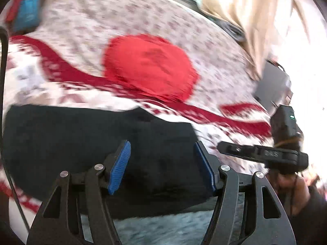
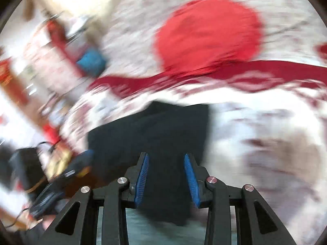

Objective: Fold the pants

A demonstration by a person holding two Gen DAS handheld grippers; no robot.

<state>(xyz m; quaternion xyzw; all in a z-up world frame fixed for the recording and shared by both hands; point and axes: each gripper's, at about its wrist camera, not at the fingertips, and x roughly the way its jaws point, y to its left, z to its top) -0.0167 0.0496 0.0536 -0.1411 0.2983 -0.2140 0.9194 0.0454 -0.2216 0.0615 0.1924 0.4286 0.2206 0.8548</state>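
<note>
Red-patterned bedspread (image 1: pixel 143 16) under dark pants (image 2: pixel 159 134), beneath both gaping claws (image 2: pixel 166 175).

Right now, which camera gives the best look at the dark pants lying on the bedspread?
The left wrist view: the dark pants spread wide across the frame on the patterned bedspread, with their far edge in sight. The right wrist view shows a narrower, more blurred stretch of them, running under its own open fingers.

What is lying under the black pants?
The pants lie on a white bedspread with red patterns; a grey fuzzy fabric shows at their near edge. What they cover is hidden.
</note>
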